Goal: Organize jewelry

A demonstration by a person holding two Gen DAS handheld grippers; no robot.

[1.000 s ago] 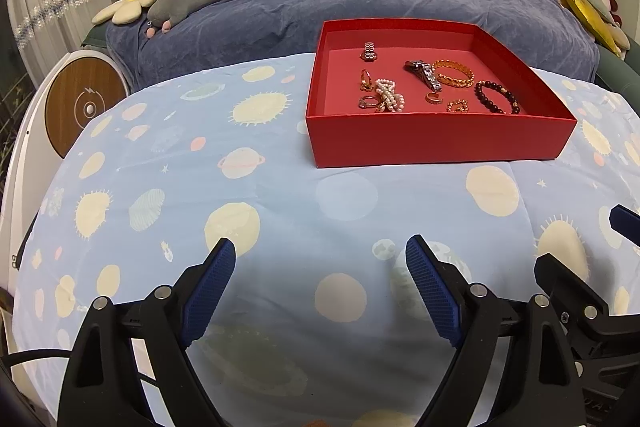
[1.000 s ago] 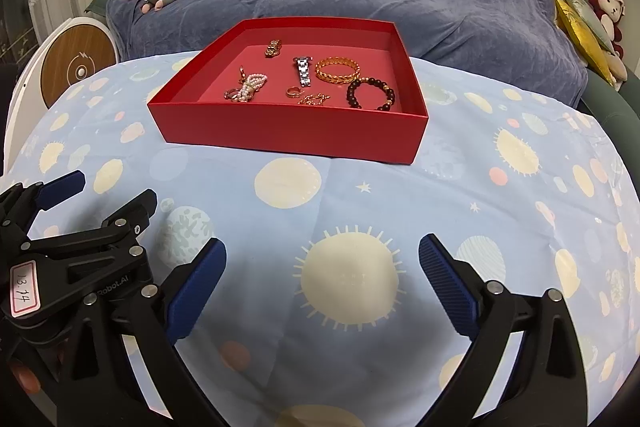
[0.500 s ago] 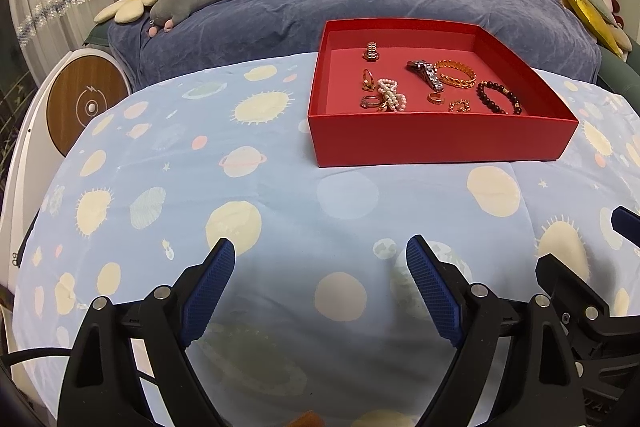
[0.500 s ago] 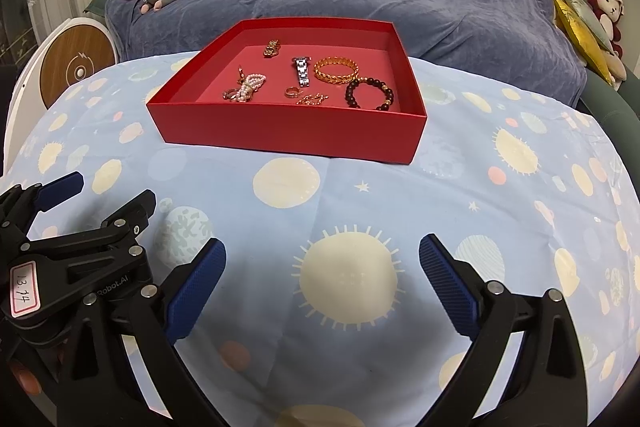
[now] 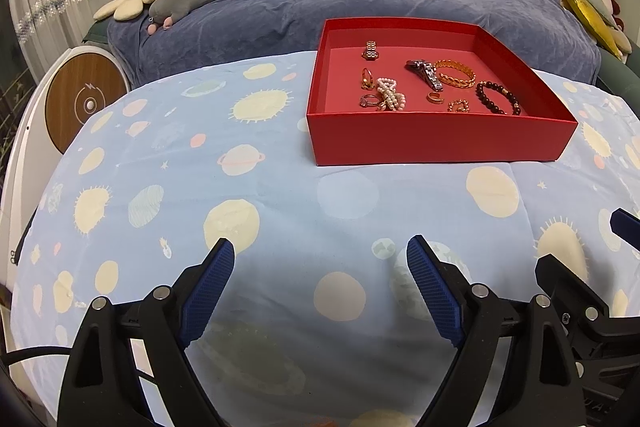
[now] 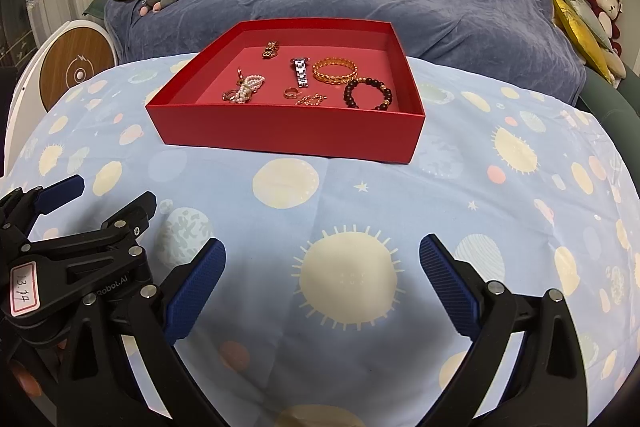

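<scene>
We are counting one red box point(image 5: 440, 141) and the jewelry lying in it.
We are seeing two bracelets, one gold chain bracelet point(image 5: 455, 75) and one dark beaded bracelet point(image 5: 498, 98); one pearl strand point(image 5: 390, 95); one silver watch band piece point(image 5: 425, 73); one gold link piece point(image 5: 371, 49); and four small rings or clasps point(image 5: 435, 97). We are also counting two open grippers, one left gripper point(image 5: 320, 267) and one right gripper point(image 6: 322, 263).

Bare cloth point(image 6: 360, 195) btwn claws & red tray point(image 6: 288, 135); tray's near wall only obstacle.
</scene>
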